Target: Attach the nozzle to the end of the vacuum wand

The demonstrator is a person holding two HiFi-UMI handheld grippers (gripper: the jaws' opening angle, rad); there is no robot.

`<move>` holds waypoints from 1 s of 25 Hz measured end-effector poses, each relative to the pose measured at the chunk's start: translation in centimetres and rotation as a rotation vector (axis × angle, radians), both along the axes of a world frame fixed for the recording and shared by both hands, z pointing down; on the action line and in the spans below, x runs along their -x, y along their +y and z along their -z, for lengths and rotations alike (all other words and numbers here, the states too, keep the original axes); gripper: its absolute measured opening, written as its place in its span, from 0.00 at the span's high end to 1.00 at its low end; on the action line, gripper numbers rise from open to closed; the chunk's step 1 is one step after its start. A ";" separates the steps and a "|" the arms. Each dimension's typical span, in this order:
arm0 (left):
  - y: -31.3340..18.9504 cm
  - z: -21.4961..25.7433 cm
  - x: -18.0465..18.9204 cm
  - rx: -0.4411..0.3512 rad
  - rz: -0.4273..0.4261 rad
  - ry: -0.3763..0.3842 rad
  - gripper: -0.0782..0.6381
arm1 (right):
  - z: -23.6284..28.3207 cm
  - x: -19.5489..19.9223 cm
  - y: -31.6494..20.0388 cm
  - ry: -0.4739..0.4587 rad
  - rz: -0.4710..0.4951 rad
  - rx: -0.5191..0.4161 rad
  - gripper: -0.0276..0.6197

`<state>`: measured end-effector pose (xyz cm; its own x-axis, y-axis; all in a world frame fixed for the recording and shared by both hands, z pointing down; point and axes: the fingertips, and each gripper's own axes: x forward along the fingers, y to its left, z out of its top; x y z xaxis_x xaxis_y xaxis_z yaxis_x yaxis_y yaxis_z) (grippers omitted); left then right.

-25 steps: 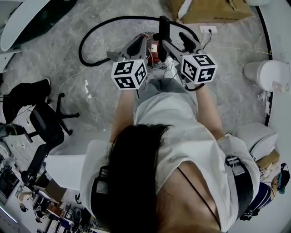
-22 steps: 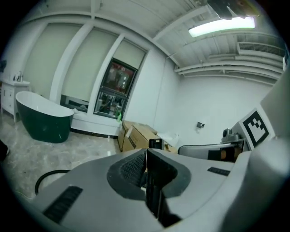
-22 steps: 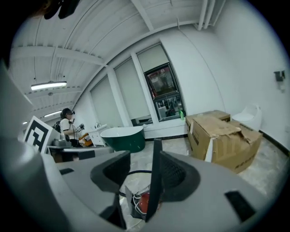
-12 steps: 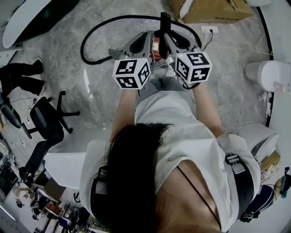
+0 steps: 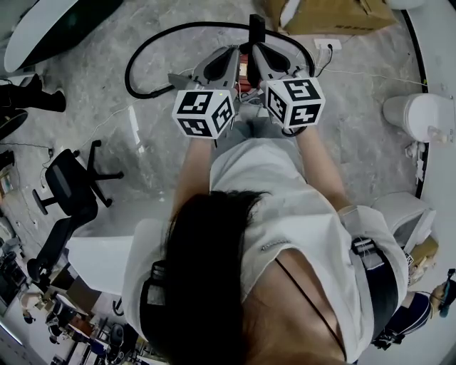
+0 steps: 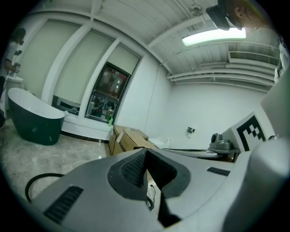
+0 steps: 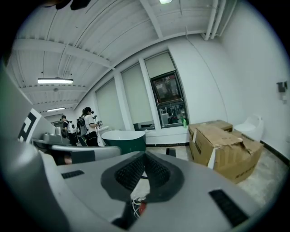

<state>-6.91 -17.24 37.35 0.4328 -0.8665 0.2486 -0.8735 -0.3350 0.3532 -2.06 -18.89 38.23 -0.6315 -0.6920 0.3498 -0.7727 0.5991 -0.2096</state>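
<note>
In the head view a black hose (image 5: 142,53) loops over the grey floor to a red vacuum body (image 5: 244,73) that shows between my two grippers. A short black upright piece (image 5: 255,30), which may be the wand end, stands just past the jaw tips. My left gripper (image 5: 237,53) is shut; in the left gripper view its pads (image 6: 136,168) meet with nothing between them. My right gripper (image 5: 256,51) is shut too, and its pads (image 7: 156,171) touch with nothing held. Below them hang thin white wires (image 7: 135,205). No nozzle can be made out.
Cardboard boxes (image 5: 328,14) (image 7: 224,147) lie ahead by the wall, with a power strip (image 5: 328,46) beside them. A black office chair (image 5: 68,189) stands at the left and a white round fixture (image 5: 420,117) at the right. A dark green bathtub (image 7: 120,138) and people (image 7: 86,124) are farther off.
The right gripper's jaws, spread a second ago, have come together. Both grippers have drifted a little up the picture, towards the black upright piece.
</note>
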 end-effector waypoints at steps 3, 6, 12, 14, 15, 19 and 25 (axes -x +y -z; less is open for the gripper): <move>0.1 -0.3 0.0 0.022 0.026 0.000 0.89 | 0.2 0.3 0.3 0.017 -0.003 -0.028 0.93; 0.2 -0.2 -0.3 0.020 0.020 -0.015 0.89 | 0.3 0.7 0.5 0.040 -0.003 -0.049 0.93; 0.2 -0.2 0.1 0.032 0.053 -0.052 0.89 | 0.2 1.0 0.5 0.055 -0.021 -0.042 0.94; 0.1 -0.5 0.3 0.041 0.073 -0.053 0.89 | 0.1 1.0 0.3 0.072 -0.022 -0.056 0.93; 0.0 -0.6 0.4 0.046 0.079 -0.052 0.89 | 0.1 0.9 0.2 0.077 -0.026 -0.059 0.94; -0.2 -1.1 0.2 0.058 0.078 -0.070 0.89 | -0.2 0.5 -0.3 0.052 -0.052 -0.046 0.93; -0.6 -1.4 0.7 0.069 0.103 -0.080 0.89 | -1.4 1.1 -0.7 0.113 -0.031 -0.029 0.94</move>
<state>-7.62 -17.83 38.70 0.3186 -0.8852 0.3391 -0.9285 -0.2194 0.2996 -3.12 -19.56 39.59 -0.5673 -0.7213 0.3975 -0.8087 0.5791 -0.1032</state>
